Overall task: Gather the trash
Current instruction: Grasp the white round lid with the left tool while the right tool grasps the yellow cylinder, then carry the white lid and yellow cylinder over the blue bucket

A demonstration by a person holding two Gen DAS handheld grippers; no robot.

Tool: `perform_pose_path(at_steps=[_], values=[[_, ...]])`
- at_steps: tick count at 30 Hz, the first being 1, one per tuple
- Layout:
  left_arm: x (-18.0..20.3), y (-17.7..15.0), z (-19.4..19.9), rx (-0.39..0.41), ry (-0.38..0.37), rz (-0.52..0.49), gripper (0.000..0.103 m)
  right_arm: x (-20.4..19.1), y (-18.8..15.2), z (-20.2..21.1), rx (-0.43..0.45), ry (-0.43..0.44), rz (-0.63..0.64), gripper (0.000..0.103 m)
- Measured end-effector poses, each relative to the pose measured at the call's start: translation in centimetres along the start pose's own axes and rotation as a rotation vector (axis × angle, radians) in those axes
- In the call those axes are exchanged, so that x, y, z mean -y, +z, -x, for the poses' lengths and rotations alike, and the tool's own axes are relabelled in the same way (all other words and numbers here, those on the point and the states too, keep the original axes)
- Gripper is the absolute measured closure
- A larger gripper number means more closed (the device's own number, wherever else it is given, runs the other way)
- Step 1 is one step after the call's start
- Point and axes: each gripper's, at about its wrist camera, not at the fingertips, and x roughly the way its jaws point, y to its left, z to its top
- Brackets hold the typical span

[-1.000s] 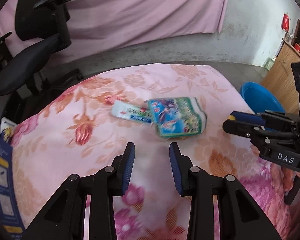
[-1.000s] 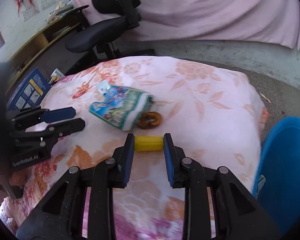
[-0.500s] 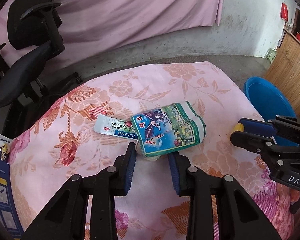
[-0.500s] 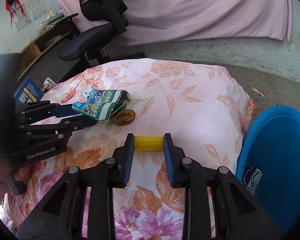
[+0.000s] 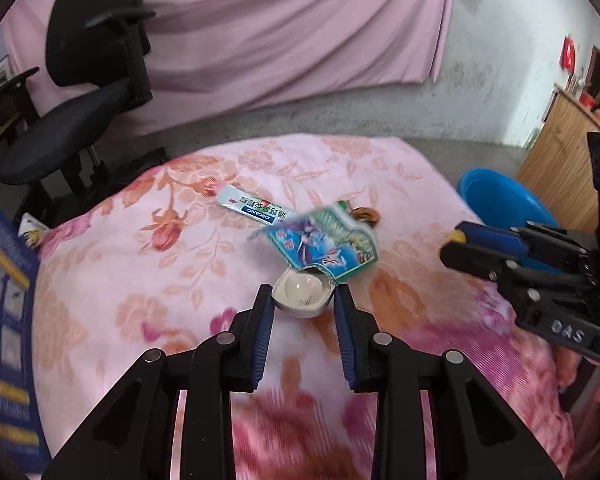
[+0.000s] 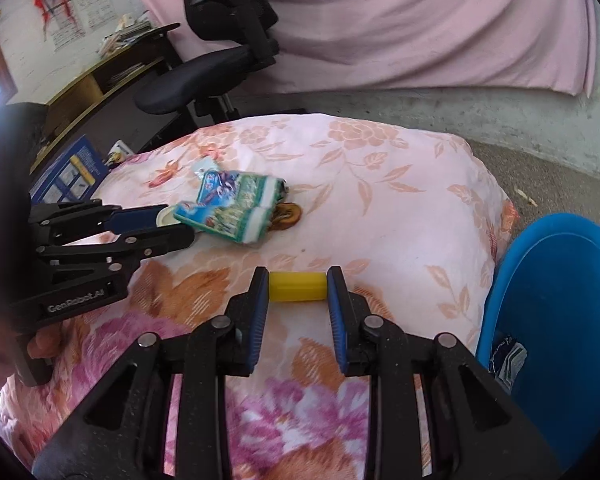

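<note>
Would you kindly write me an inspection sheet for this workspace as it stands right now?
Surface: floral pink cloth, rumpled, over a raised surface.
Job's things: snack wrapper with a pale open end; sachet flat beyond it; brown piece beside the wrapper; yellow block; blue tub past the cloth's edge, with scraps inside.
Clutter: blue printed box at the cloth's edge.
Grippers: left gripper pinches the wrapper's pale end; right gripper clamps the yellow block.
Cables: nothing seen.
Surroundings: black office chair, pink curtain, wooden cabinet, shelf.
</note>
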Motion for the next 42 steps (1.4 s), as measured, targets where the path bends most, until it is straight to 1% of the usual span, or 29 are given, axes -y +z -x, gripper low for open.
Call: perform_pose_path(at_steps=[1,5,7,10,12,14,17,21,25,28,32,33,37,39,42], values=[[0.2,-0.2,0.9,0.032,0.006,0.000,0.078,-0.2,-0.1,0.3,0.014,-0.003,0.008,0.046],[1.3,-0.8,4.2,0.158,0.024,0.005,0.078,-1.3,-0.7,2.9,0.125,-0.035,0.042,0.046],[2.0,-1.1,5.3,0.188,0.063,-0.001,0.079,-1.7,-0.9,3.9,0.177,-0.043,0.045,0.046],[2.9,-1.6,6.6,0.216,0.070,-0.005,0.079,-2.1,-1.1,5.9,0.271,-0.038,0.045,0.046],[3.3,-1.7,7.3,0.228,0.092,-0.020,0.079,-2.3,-1.1,6.7,0.308,-0.022,0.040,0.046],[3.6,-1.9,8.5,0.259,0.101,-0.021,0.079,-2.7,-1.2,7.3,0.337,-0.012,0.042,0.046],[3.8,-2.1,10.5,0.330,0.096,-0.011,0.079,-3.3,-1.4,8.0,0.372,-0.004,0.050,0.046],[4.8,-1.3,13.0,0.444,0.095,-0.009,0.079,-4.1,-1.9,10.2,0.490,-0.009,0.071,0.046],[6.7,-0.3,14.6,0.530,0.083,-0.037,0.079,-4.5,-2.8,13.4,0.644,-0.037,0.081,0.046],[9.0,0.5,15.8,0.602,0.061,-0.070,0.079,-4.3,-3.5,15.2,0.721,-0.071,0.074,0.046],[12.1,1.3,17.0,0.671,0.026,-0.144,0.079,-3.7,-4.5,17.8,0.823,-0.139,0.071,0.046],[13.0,1.5,17.1,0.685,0.007,-0.166,0.079,-3.4,-4.9,18.7,0.854,-0.165,0.069,0.046],[15.8,2.1,17.0,0.730,-0.040,-0.242,0.079,-2.1,-6.0,21.4,0.925,-0.224,0.047,0.046],[17.1,2.3,16.5,0.740,-0.059,-0.274,0.079,-1.5,-6.7,22.6,0.953,-0.265,0.036,0.046],[18.9,2.6,15.5,0.738,-0.088,-0.305,0.079,-0.1,-7.7,24.0,0.964,-0.313,0.004,0.046]])
